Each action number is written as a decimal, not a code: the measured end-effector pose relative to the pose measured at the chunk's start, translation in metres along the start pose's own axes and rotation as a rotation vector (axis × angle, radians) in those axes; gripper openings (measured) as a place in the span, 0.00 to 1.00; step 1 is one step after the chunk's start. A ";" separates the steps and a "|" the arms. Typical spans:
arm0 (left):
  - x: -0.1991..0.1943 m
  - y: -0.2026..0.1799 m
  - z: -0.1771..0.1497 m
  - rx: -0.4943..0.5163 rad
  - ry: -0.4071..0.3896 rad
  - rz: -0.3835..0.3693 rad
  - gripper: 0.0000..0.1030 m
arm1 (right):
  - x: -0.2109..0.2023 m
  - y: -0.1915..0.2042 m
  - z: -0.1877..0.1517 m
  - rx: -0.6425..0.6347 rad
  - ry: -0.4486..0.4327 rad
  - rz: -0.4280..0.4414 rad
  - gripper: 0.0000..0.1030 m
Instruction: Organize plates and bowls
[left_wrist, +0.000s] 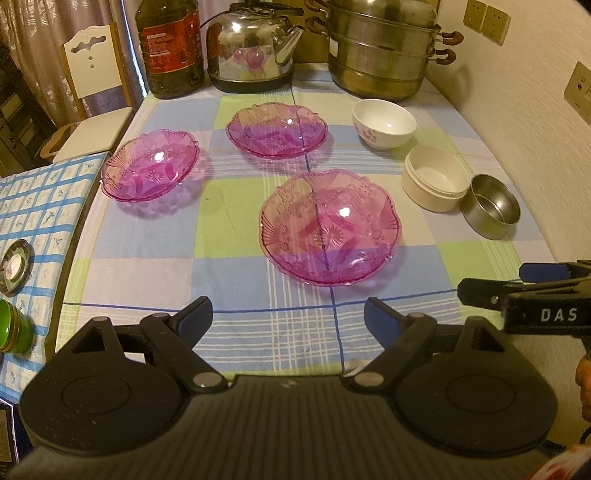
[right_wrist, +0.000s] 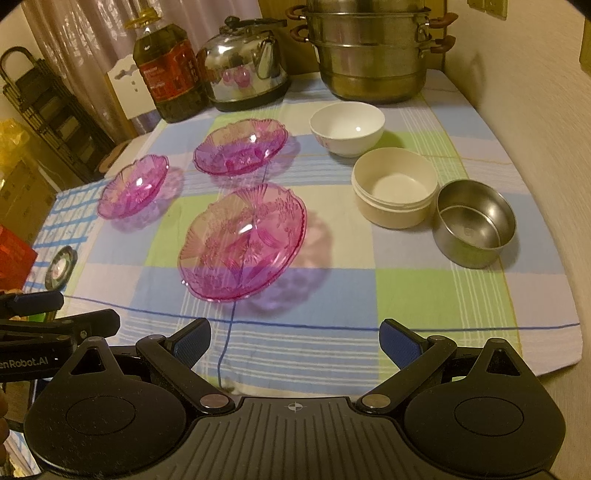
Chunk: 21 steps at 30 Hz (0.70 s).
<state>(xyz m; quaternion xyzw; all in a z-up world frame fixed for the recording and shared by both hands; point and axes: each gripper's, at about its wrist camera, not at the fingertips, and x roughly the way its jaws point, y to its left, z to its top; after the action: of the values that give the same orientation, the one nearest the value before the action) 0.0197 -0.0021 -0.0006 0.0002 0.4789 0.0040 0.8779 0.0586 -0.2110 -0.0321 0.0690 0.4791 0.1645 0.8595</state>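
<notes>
Three pink glass plates lie apart on the checked cloth: a near one, a far one and a left one. On the right stand a white china bowl, a cream bowl and a steel bowl. My left gripper is open and empty, near the table's front edge. My right gripper is open and empty, beside it to the right.
At the back stand an oil bottle, a steel kettle and a stacked steamer pot. A wall runs along the right. A blue-checked side surface with a green cup lies left.
</notes>
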 end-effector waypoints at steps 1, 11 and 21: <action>0.001 0.000 0.002 -0.001 -0.005 0.006 0.85 | 0.001 -0.002 0.003 -0.001 -0.009 0.008 0.95; 0.013 0.010 0.005 -0.046 -0.027 0.023 0.85 | 0.003 -0.010 0.012 -0.028 -0.094 0.065 0.95; 0.033 0.021 0.005 -0.140 -0.039 0.030 0.85 | 0.028 -0.022 0.022 -0.089 -0.074 0.119 0.81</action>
<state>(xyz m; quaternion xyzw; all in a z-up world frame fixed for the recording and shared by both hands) 0.0416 0.0190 -0.0260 -0.0540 0.4602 0.0509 0.8847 0.0958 -0.2211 -0.0485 0.0650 0.4343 0.2336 0.8676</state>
